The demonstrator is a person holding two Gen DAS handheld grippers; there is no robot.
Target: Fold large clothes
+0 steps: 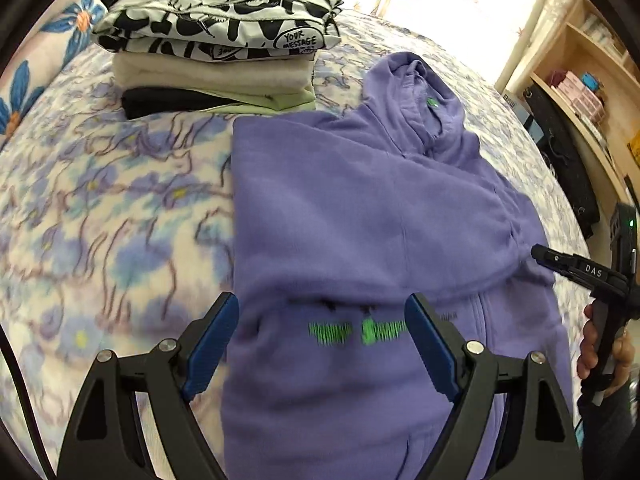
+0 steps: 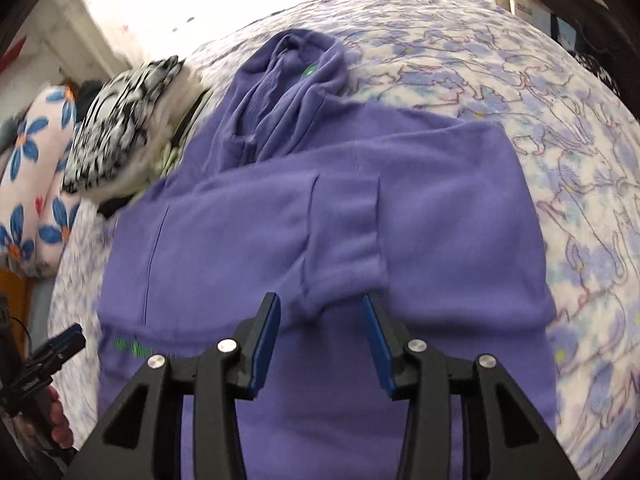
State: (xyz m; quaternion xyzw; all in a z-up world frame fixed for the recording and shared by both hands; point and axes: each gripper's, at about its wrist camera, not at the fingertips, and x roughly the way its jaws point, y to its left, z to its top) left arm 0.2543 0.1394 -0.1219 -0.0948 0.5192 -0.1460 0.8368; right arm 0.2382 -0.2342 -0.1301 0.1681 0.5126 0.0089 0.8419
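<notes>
Hoodie-folding at mid-stage: a large purple fleece hooded sweatshirt (image 1: 360,216) lies flat on the bed's blue-and-lilac floral cover (image 1: 104,216), hood toward the far edge, both sleeves already laid across the chest. Beside it, near the hood end, sits a stack of folded clothes (image 1: 216,80) topped by a black-and-white graffiti-print piece.

I hold the left hand-held gripper (image 1: 322,344) above the lower body of the garment, over its green printed lettering (image 1: 352,332); its blue pads stand wide apart and grip nothing. My right hand-held gripper (image 2: 320,340) hangs over the folded sleeve's cuff (image 2: 344,264), pads partly apart; no fabric is visibly pinched, and they look clear of the cloth.

I judge the sleeve-tucking step finished, with the lengthwise fold still to come. The next move, as I read it, calls for both tools to drop to the hem nearest me, each taking a corner, then carrying that edge up toward the hood without dragging the crossed sleeves out of place. Thick fleece may spring back, so the crease will likely need pressing.
</notes>
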